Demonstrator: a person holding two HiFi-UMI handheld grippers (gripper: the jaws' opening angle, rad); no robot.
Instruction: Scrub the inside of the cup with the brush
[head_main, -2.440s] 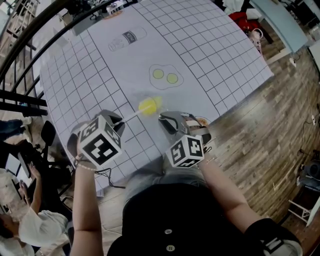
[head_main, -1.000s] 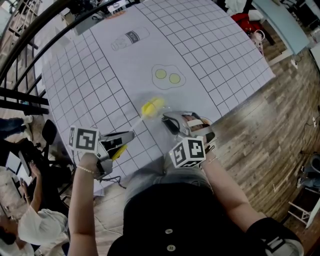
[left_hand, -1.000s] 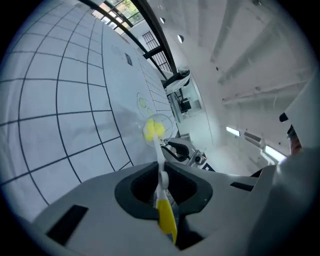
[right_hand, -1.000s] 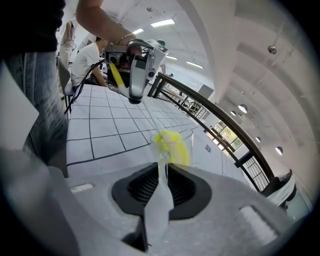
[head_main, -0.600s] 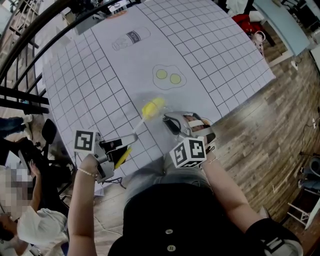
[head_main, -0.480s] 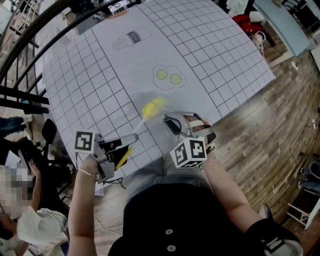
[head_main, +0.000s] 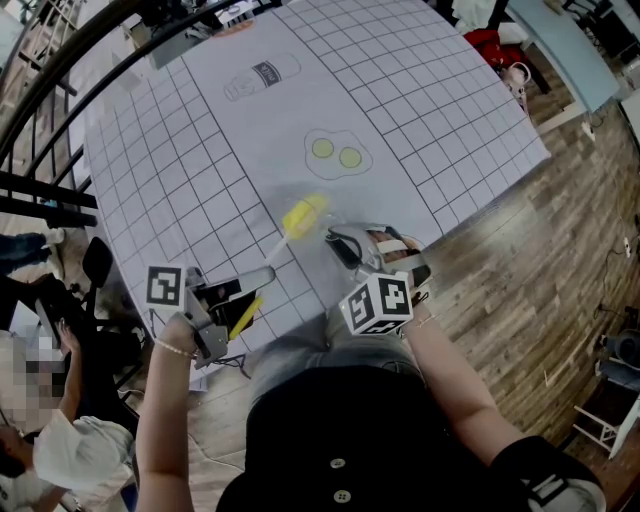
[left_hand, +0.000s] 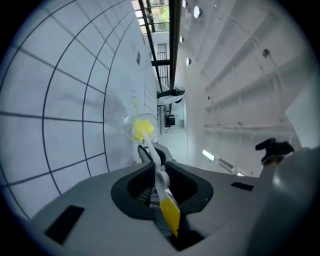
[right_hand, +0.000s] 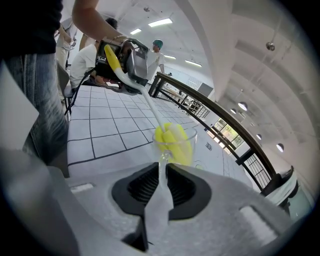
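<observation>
Left gripper (head_main: 256, 285) pinches brush (head_main: 276, 247) handle; right gripper (head_main: 336, 241) clamps cup (right_hand: 187, 137) handle. Egg print (head_main: 335, 153) lies just beyond. Left gripper has rolled since a second ago; cup unmoved.

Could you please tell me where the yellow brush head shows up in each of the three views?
Head view: brush head just left of centre, over the grid mat.
Left gripper view: brush head left of centre, at the brush handle's far end.
Right gripper view: brush head at centre, inside the clear cup.
Shared landmark: the grid mat, in all three.
</observation>
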